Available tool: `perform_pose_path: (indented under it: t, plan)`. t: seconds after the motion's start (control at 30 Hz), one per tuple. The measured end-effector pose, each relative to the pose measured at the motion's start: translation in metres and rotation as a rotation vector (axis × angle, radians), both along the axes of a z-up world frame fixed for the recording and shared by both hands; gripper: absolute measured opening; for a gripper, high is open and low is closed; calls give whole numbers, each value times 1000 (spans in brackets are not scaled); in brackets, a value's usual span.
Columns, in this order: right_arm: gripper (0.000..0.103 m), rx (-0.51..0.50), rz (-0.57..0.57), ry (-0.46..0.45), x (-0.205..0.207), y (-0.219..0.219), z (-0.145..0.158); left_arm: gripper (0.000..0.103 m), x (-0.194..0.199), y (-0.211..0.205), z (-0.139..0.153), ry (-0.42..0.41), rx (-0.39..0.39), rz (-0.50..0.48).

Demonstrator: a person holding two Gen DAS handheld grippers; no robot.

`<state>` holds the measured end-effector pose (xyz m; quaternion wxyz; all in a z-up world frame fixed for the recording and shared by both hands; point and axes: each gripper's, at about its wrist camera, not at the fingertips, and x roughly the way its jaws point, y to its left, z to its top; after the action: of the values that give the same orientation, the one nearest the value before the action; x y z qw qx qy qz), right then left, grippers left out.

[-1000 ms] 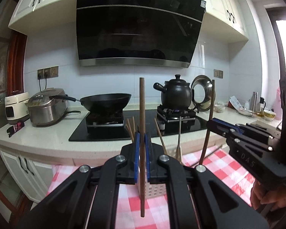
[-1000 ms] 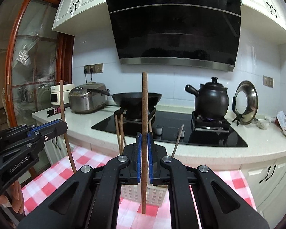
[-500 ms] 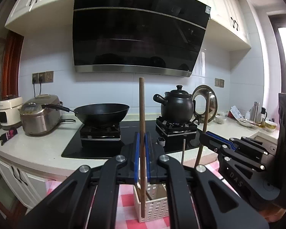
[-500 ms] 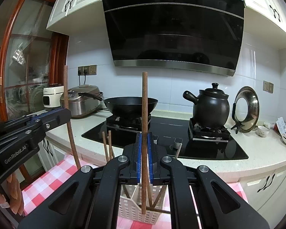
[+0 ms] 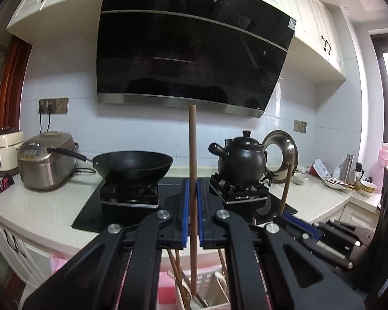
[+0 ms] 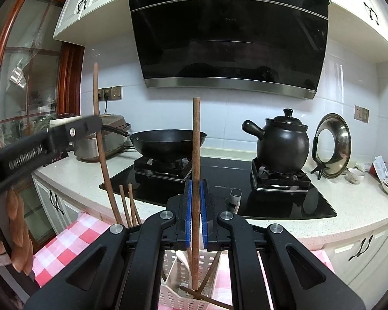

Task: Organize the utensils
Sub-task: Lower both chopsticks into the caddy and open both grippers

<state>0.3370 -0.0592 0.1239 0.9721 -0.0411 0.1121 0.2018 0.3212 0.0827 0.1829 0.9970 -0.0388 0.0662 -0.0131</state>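
Two chopsticks in play, one per gripper. Your left gripper (image 5: 192,211) is pinching a wooden chopstick (image 5: 192,180) upright, blue pads nearly closed with only the stick between them. Your right gripper (image 6: 196,211) is doing the same with the second chopstick (image 6: 196,170).

Both sticks are hanging with their lower tips inside the white basket (image 6: 207,261) on the checked cloth (image 6: 64,242). Left view is showing the tip down among the sticks already standing in the basket (image 5: 219,288). Can't tell whether either tip is touching the bottom.

My read: you're doing the drop-in step, both at once. Next move is calling for you to keep the sticks vertical, lower until the tips are bottoming out or are well below the rim, then open the pads a little and pull back and up without snagging the neighbours. Risk: grippers are sitting close together, so release one at a time.
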Motion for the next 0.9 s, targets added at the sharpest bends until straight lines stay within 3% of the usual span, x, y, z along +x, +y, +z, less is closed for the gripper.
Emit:
perform_pose_path:
  t: [0.13, 0.4, 0.6, 0.9]
  plan:
    - [7, -2, -8, 17, 6, 2, -8, 6, 7, 0, -12, 11, -23, 5]
    - [7, -18, -9, 78, 23, 13, -34, 6, 34, 3, -74, 120, -49, 18]
    - [7, -39, -14, 148, 34, 19, -57, 8, 35, 6, -104, 172, -49, 28]
    - [9, -15, -19, 117, 18, 16, -39, 22, 11, 24, -100, 158, -64, 62]
